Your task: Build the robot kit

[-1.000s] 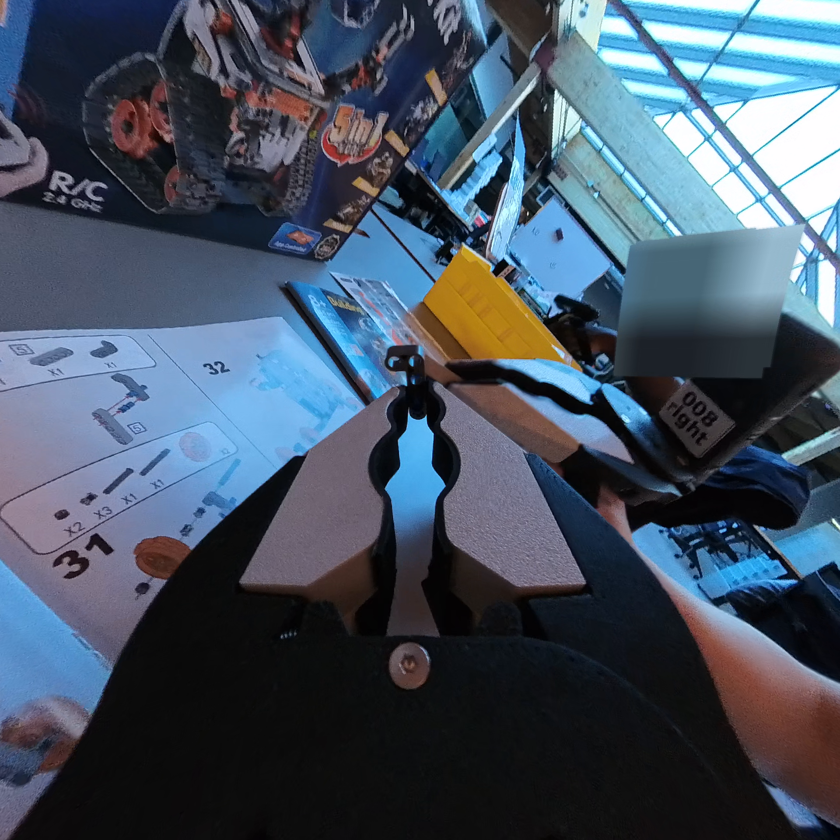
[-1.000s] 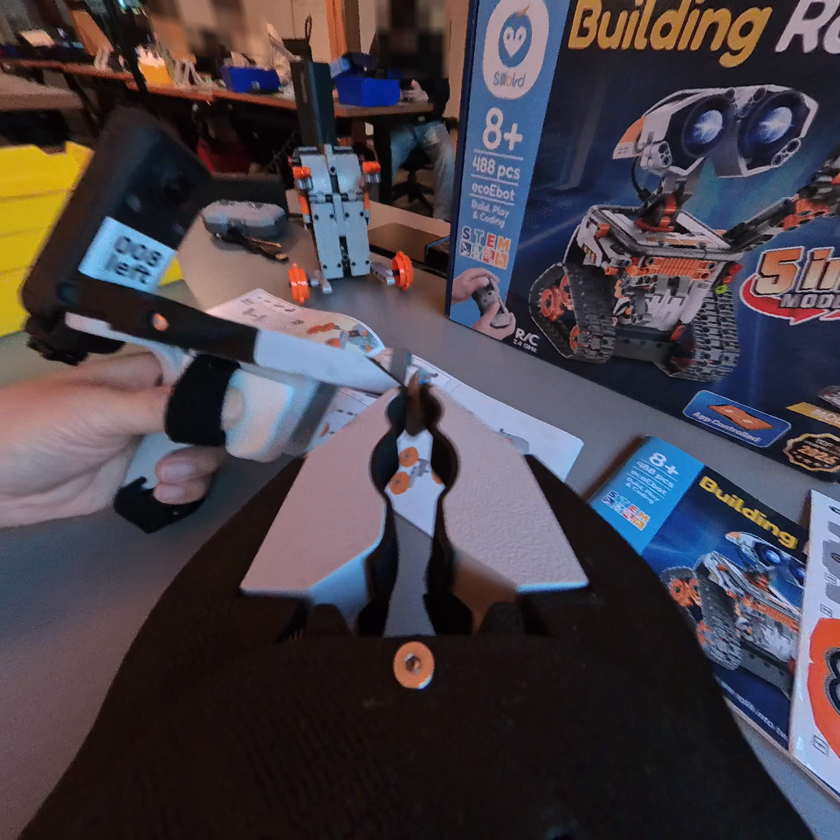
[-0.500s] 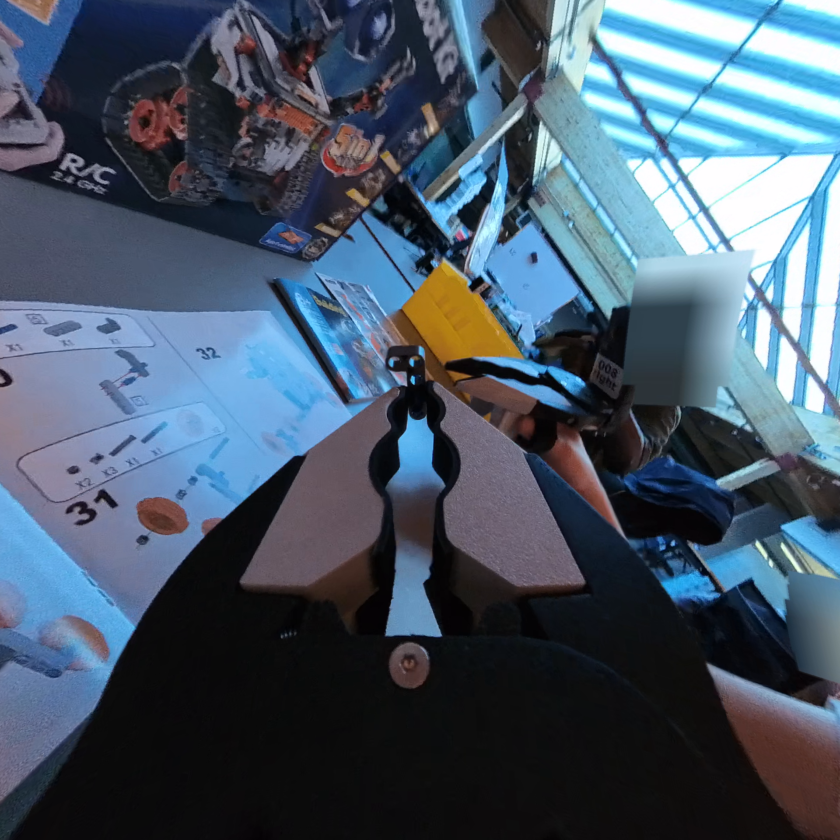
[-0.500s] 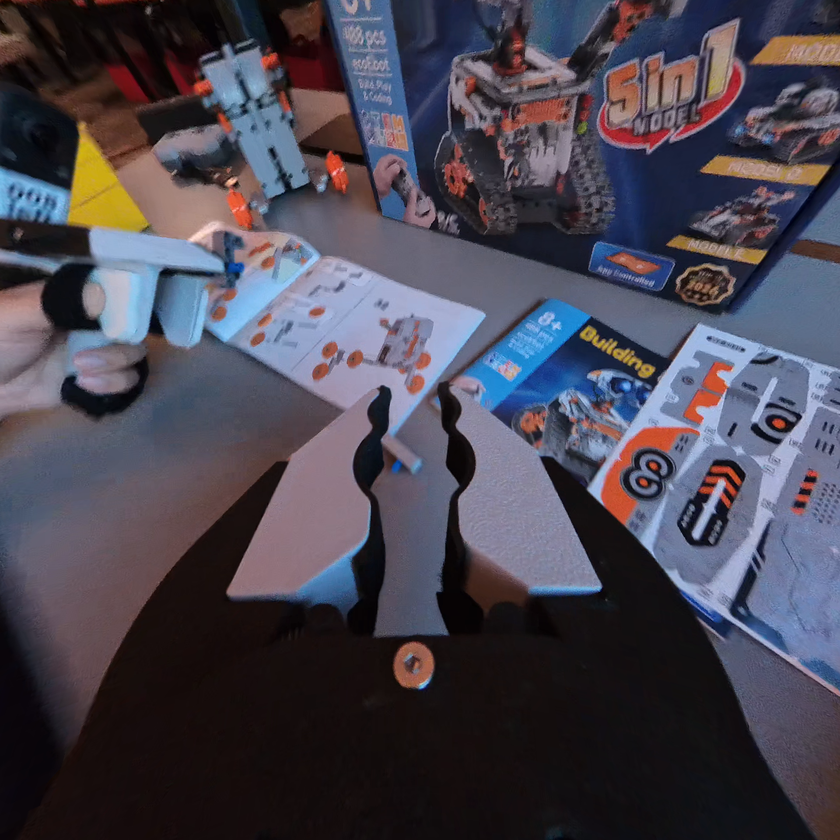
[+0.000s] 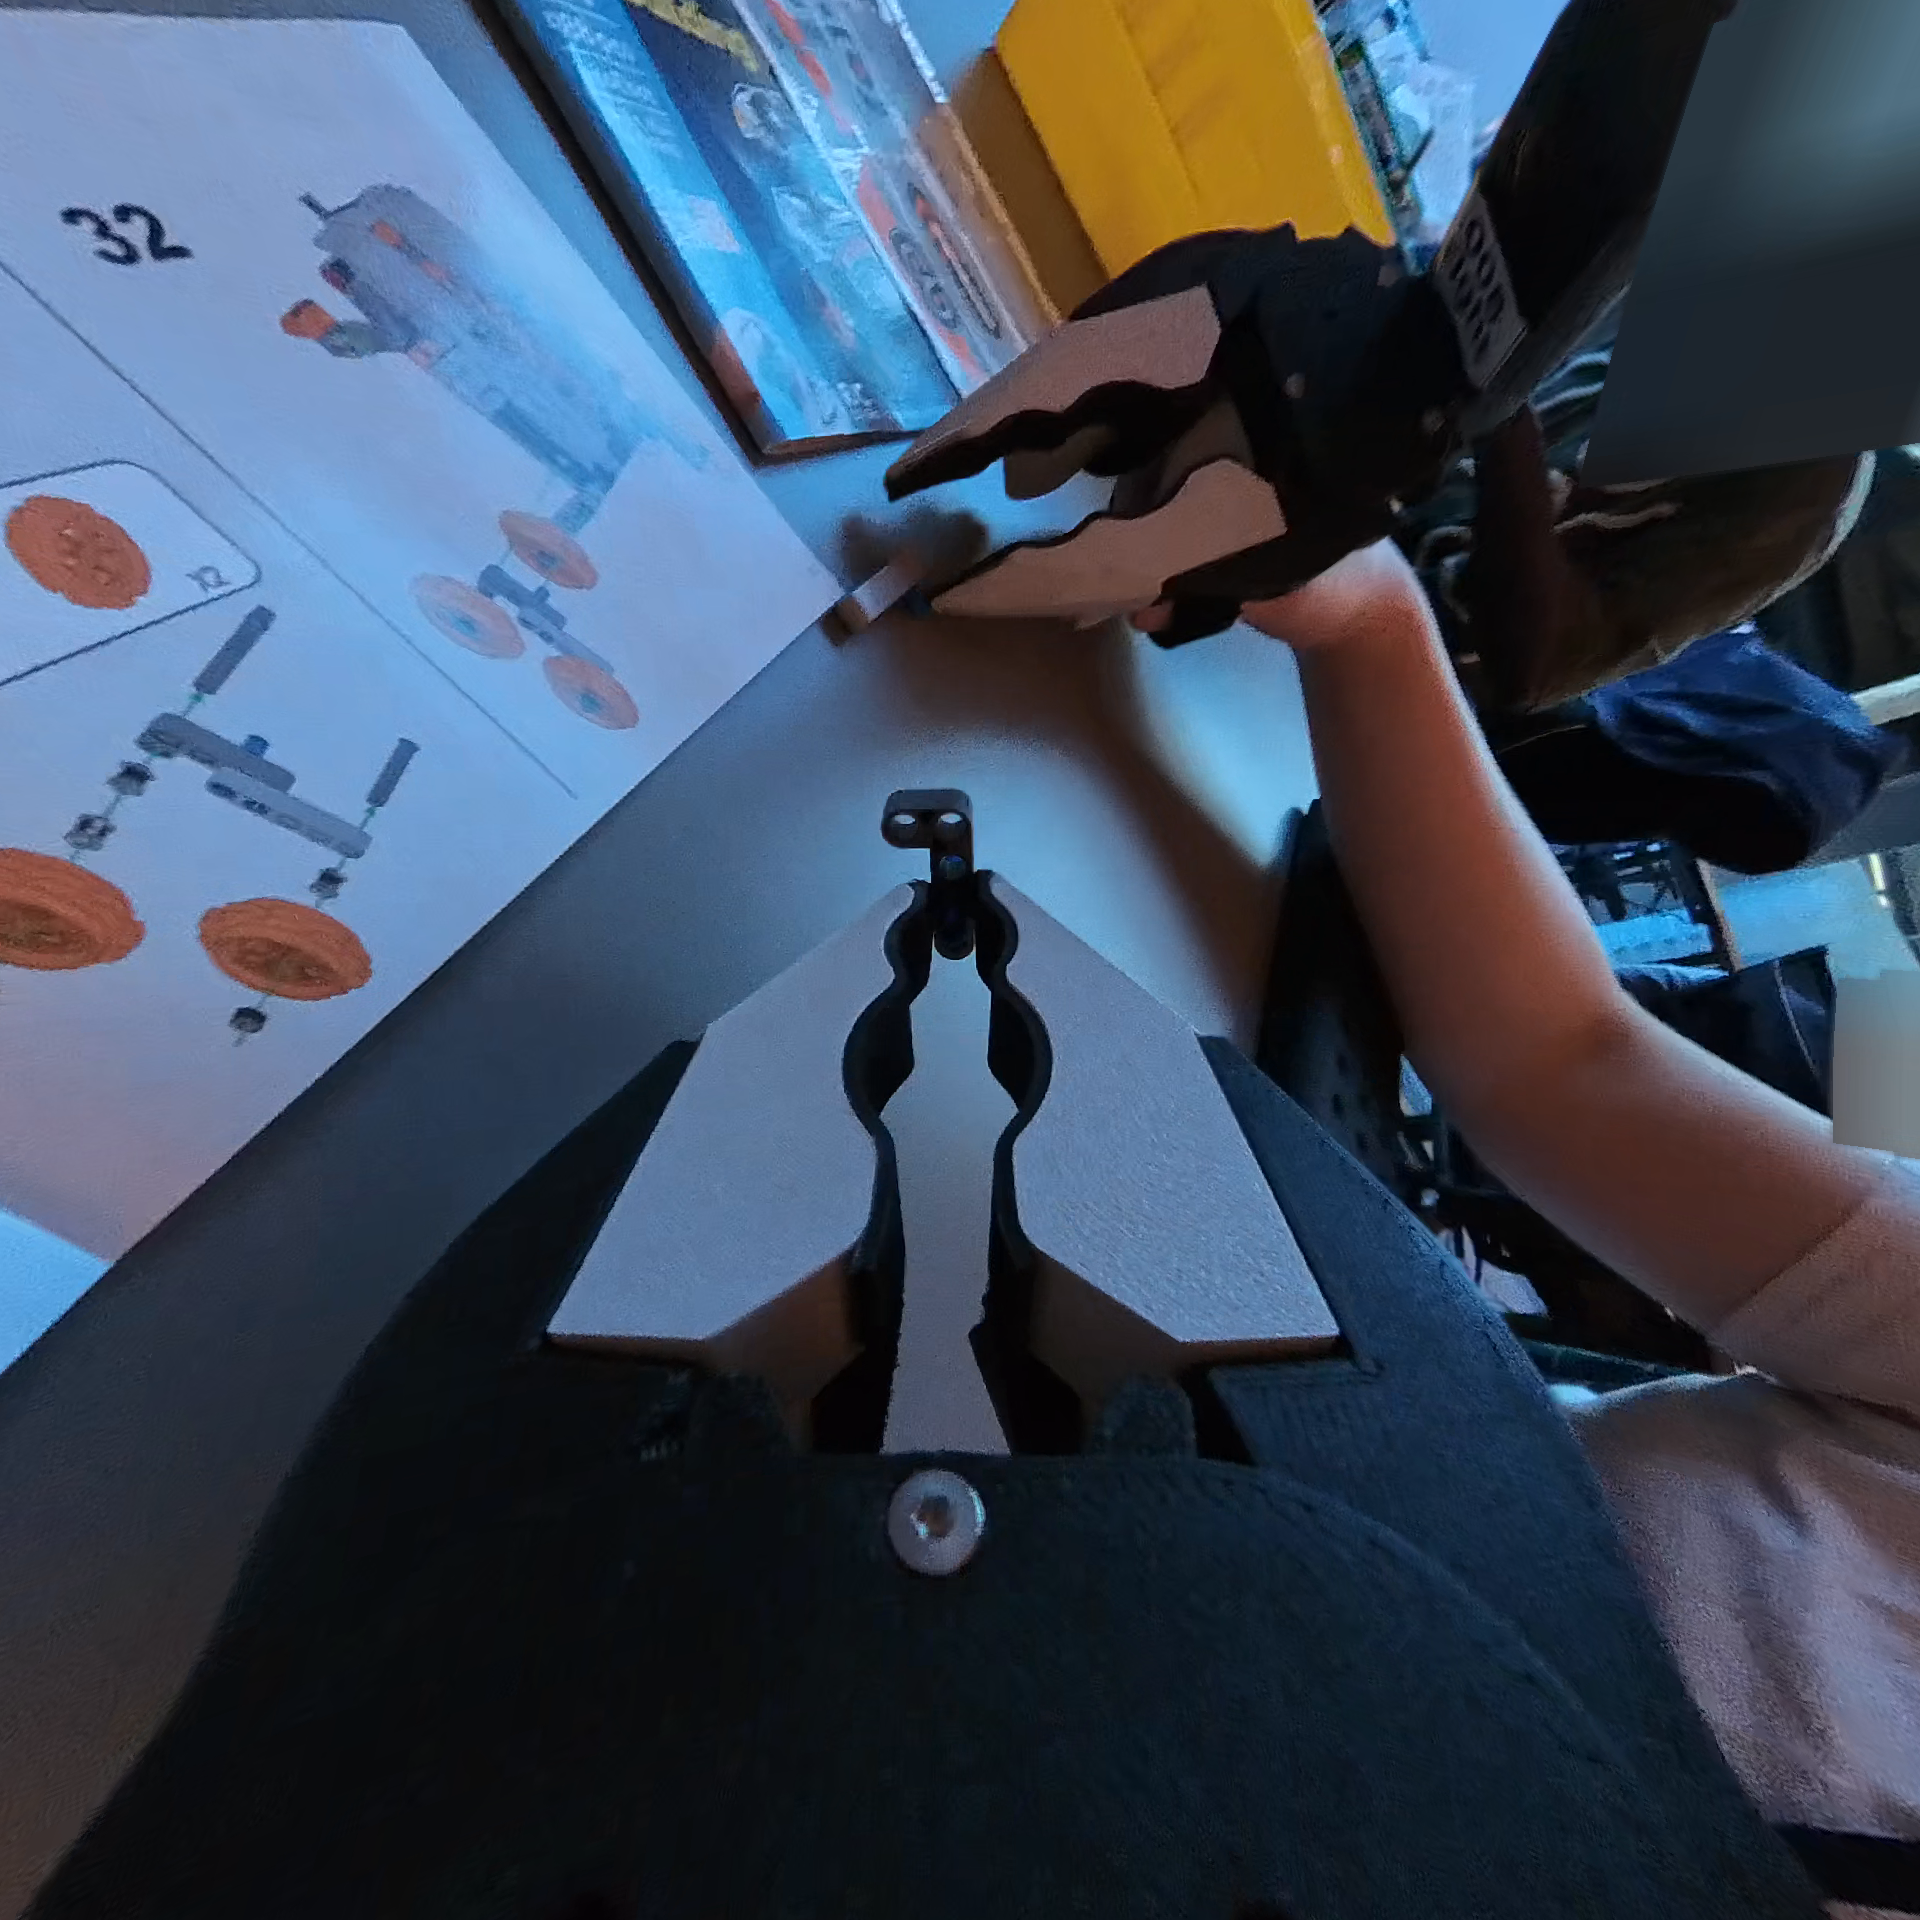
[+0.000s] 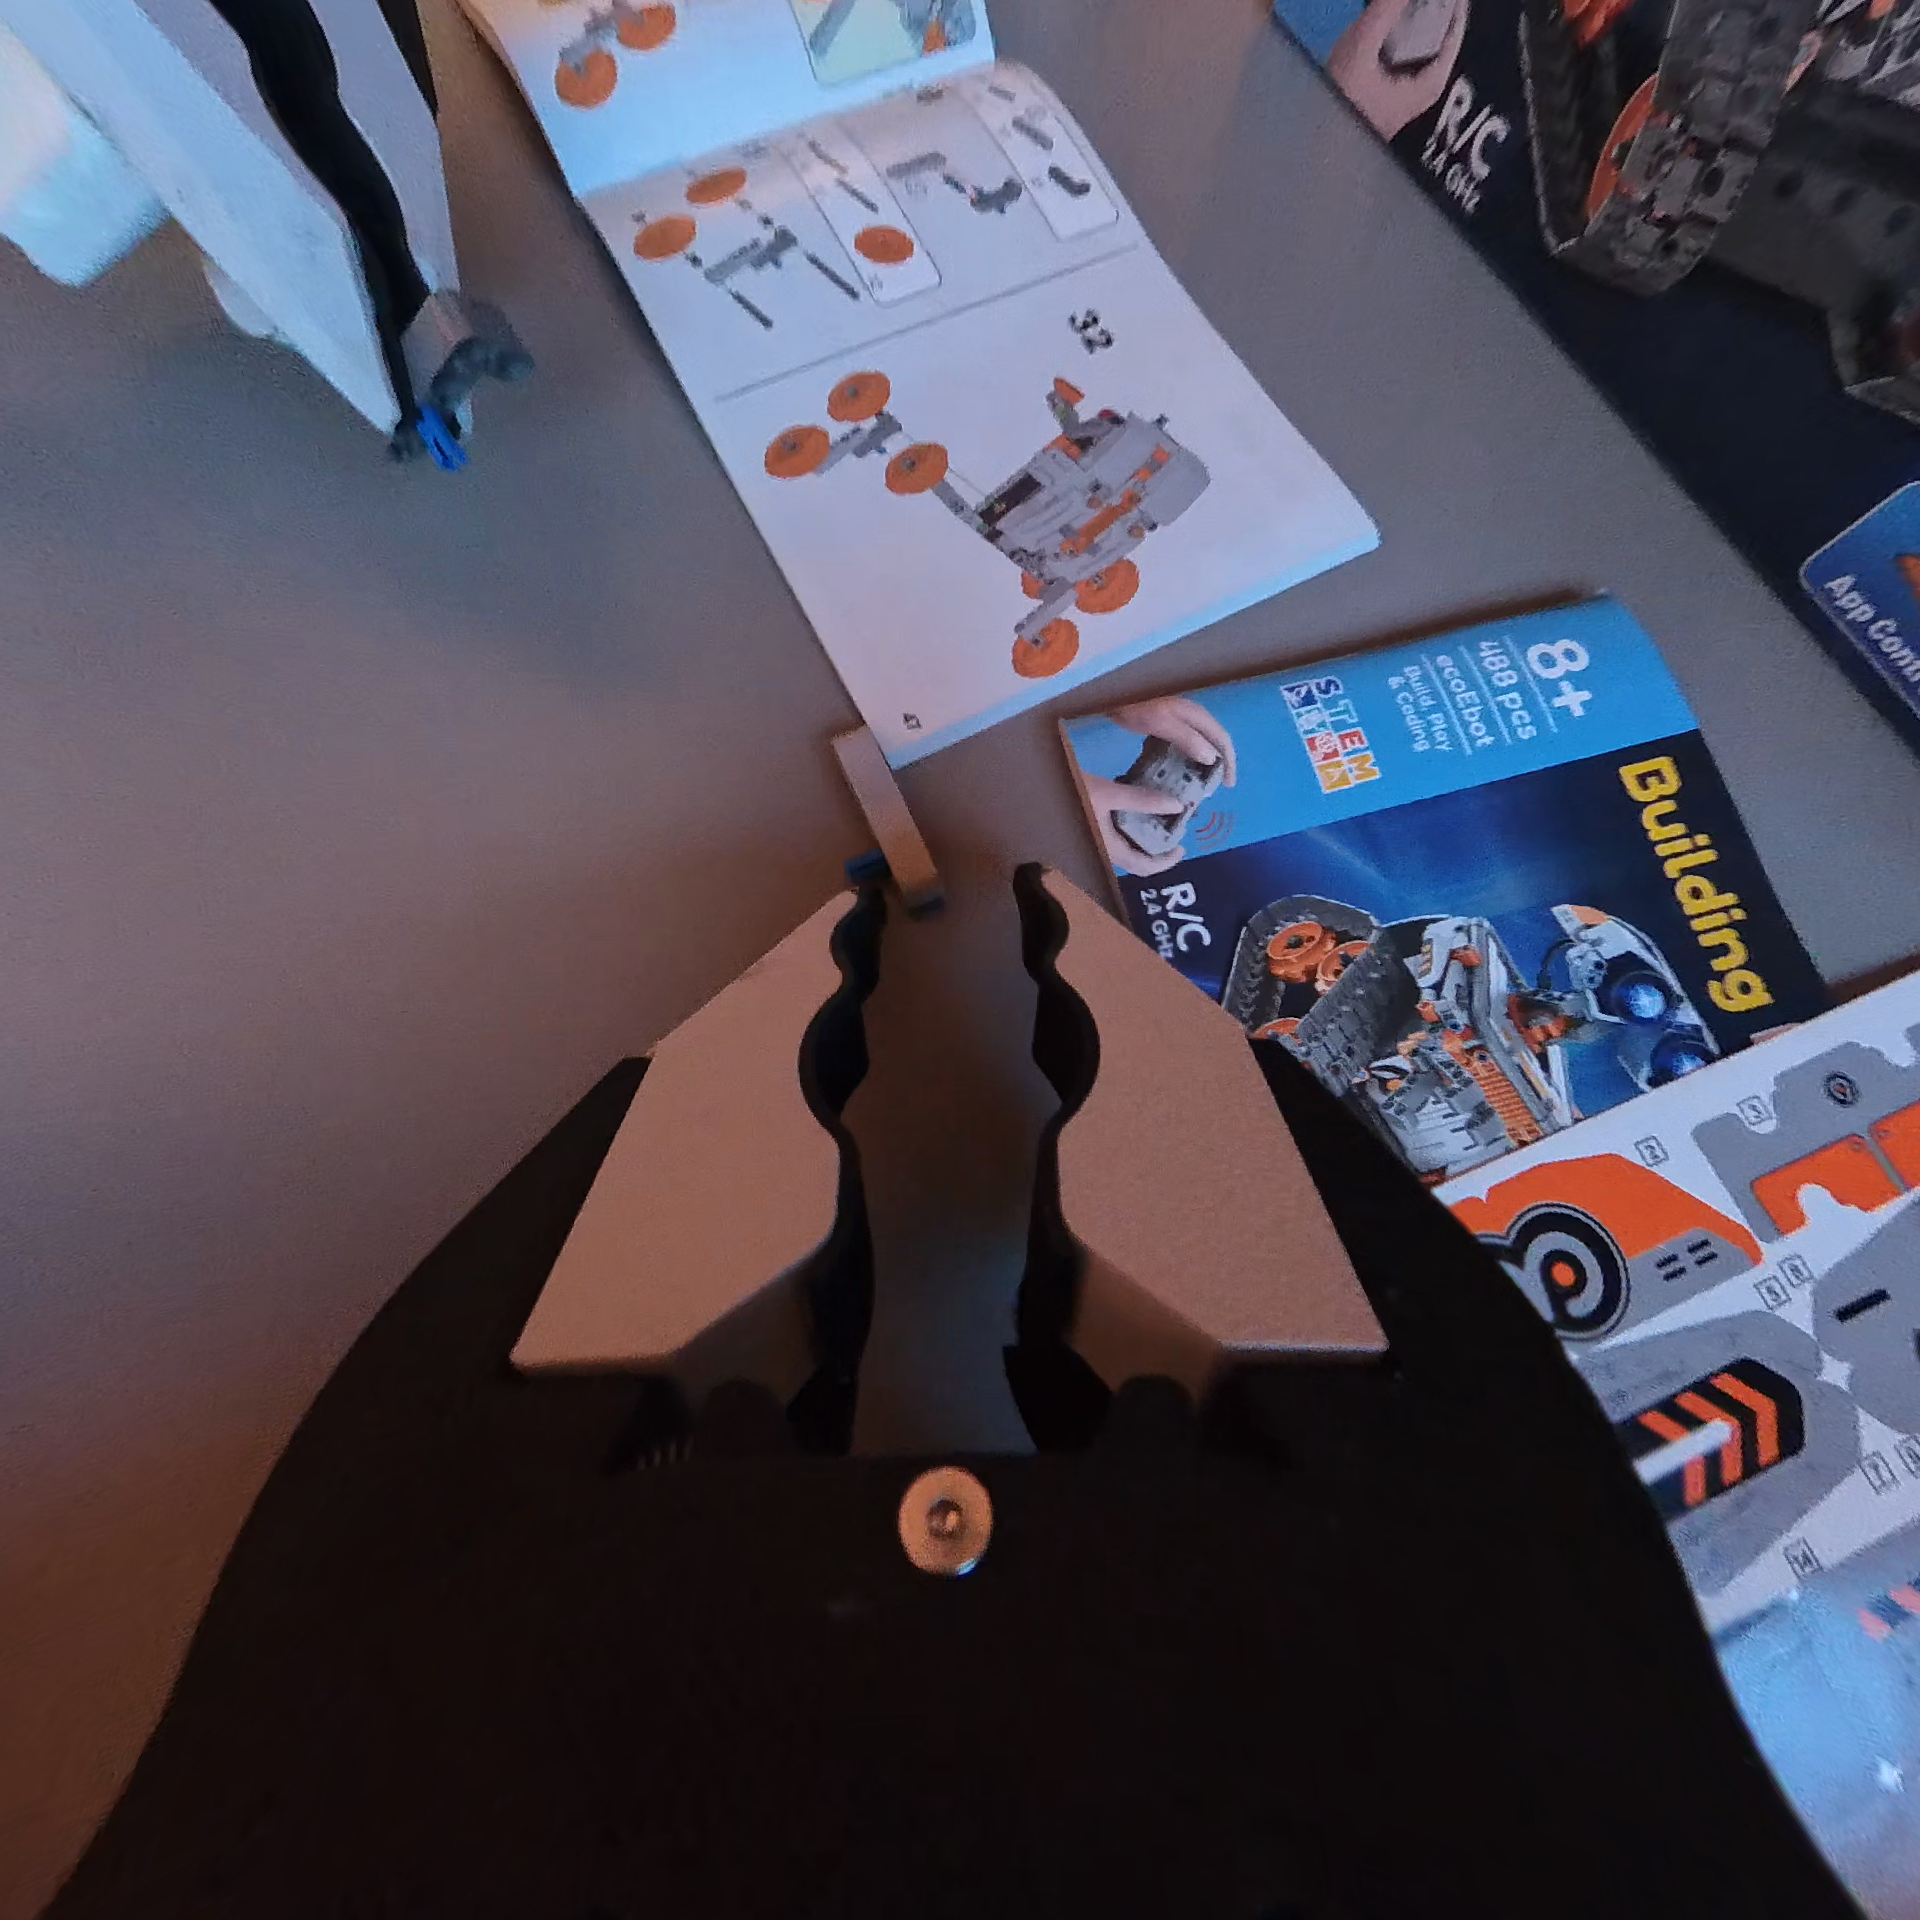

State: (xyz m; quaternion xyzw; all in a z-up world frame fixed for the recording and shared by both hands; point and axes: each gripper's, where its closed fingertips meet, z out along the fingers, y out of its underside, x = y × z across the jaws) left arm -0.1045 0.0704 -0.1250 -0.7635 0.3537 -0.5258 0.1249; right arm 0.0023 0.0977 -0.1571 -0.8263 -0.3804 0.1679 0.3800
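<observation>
My left gripper (image 5: 948, 888) is shut on a small dark L-shaped building piece (image 5: 930, 826) with a blue pin, held above the grey table (image 5: 727, 883). It also shows at the top left of the right wrist view (image 6: 416, 416) with the piece (image 6: 462, 353) at its tips. My right gripper (image 6: 948, 883) is open, low over the table. A grey beam (image 6: 883, 810) with a blue pin lies flat just ahead of its left fingertip, and the pads do not press on it. The left wrist view shows this gripper (image 5: 914, 540) open beside the beam (image 5: 873, 603).
An open instruction booklet (image 6: 987, 416) lies beyond the beam. A blue booklet (image 6: 1455, 831) and a sticker sheet (image 6: 1714, 1299) lie to the right. A large toy box (image 6: 1714, 156) stands at the back right. A yellow bin (image 5: 1195, 135) and a person's arm (image 5: 1507, 935) show in the left wrist view. My hands' fingertips stand some 12 cm from each other.
My right gripper has opened, left the piece in the left gripper and come down to the grey beam on the table. My left gripper has tilted towards the table, still shut on its piece.
</observation>
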